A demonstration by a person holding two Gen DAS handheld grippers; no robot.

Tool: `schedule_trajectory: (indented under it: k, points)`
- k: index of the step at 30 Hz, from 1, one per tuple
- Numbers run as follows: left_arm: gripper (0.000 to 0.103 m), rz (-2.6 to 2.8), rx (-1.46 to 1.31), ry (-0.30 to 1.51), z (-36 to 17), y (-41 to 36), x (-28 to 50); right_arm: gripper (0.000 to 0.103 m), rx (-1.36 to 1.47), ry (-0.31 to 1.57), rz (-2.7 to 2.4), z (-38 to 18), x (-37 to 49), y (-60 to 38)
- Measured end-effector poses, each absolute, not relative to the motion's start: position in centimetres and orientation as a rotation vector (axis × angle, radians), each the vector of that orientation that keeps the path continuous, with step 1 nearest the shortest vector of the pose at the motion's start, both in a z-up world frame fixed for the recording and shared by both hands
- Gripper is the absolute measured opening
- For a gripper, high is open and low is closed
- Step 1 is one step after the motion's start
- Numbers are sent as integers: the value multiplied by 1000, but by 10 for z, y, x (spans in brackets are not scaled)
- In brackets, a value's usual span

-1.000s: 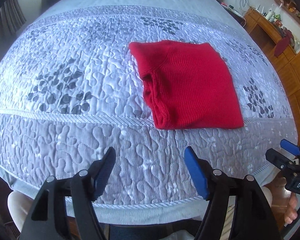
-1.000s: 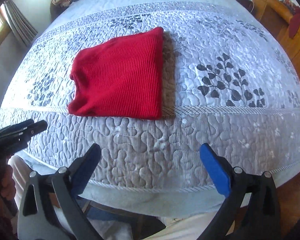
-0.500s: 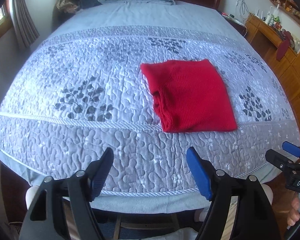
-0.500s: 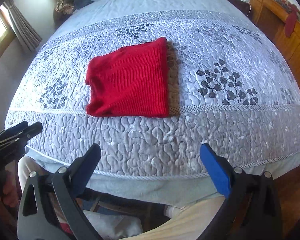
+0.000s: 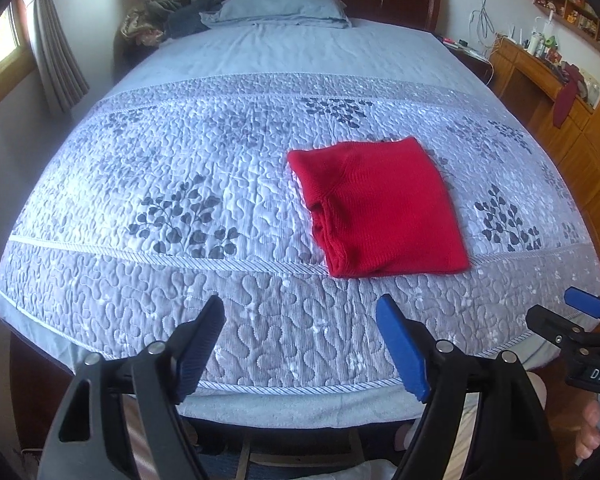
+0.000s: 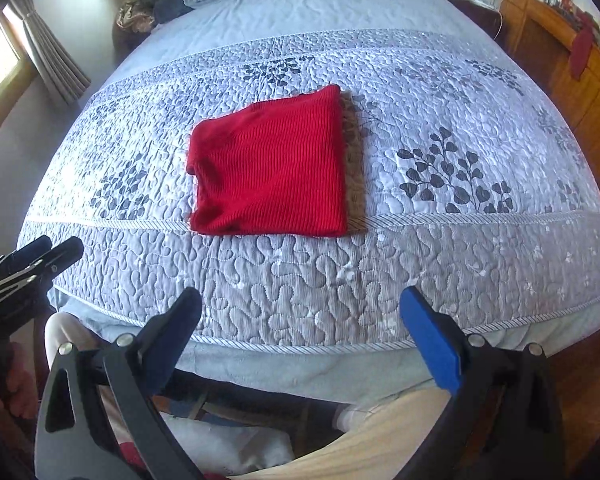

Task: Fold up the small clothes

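A red knit garment (image 5: pixel 380 206) lies folded into a rough square on the grey quilted bedspread (image 5: pixel 204 184); it also shows in the right wrist view (image 6: pixel 272 168). My left gripper (image 5: pixel 300 312) is open and empty, held back over the bed's near edge, well short of the garment. My right gripper (image 6: pixel 300 304) is open and empty, also back at the near edge. The right gripper shows at the right edge of the left wrist view (image 5: pixel 572 312), and the left gripper shows at the left edge of the right wrist view (image 6: pixel 40 256).
A pillow (image 5: pixel 284 10) and a heap of dark clothes (image 5: pixel 180 16) lie at the head of the bed. A wooden dresser (image 5: pixel 552 80) stands along the right side. A window with a curtain (image 5: pixel 52 64) is on the left. The person's legs (image 6: pixel 380 432) are below the bed's edge.
Both grippers have pulled back and risen away from the bed, so the garment looks smaller and the headboard and pillow have come into view. The garment has not moved.
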State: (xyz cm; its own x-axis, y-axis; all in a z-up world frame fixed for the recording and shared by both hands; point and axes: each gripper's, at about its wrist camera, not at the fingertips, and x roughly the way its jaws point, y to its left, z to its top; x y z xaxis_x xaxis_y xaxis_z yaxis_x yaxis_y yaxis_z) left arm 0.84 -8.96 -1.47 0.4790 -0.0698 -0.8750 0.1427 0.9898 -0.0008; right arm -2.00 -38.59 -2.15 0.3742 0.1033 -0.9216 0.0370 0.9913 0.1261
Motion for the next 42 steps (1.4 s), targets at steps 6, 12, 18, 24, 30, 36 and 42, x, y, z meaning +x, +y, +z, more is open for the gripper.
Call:
schedule_trajectory:
  k: [6, 12, 18, 24, 30, 36, 42]
  points:
    - [79, -119, 81, 1076, -19, -89, 8, 99, 134, 1195, 38, -24, -20, -383]
    - [80, -104, 96, 1093, -27, -90, 9, 99, 130, 1203, 43, -28, -17, -381]
    - [81, -101, 97, 1110, -34, -92, 11, 99, 118, 1205, 47, -30, -15, -379]
    - [81, -98, 101, 1115, -37, -93, 13, 99, 118, 1202, 36, -31, -14, -383]
    - [81, -85, 110, 1116, -38, -94, 13, 99, 111, 1207, 34, -34, -12, -383]
    - [82, -93, 121, 1119, -39, -96, 15, 99, 126, 1216, 34, -36, -11, -385]
    - [82, -104, 111, 1121, -38, -97, 14, 99, 137, 1219, 27, -37, -11, -389]
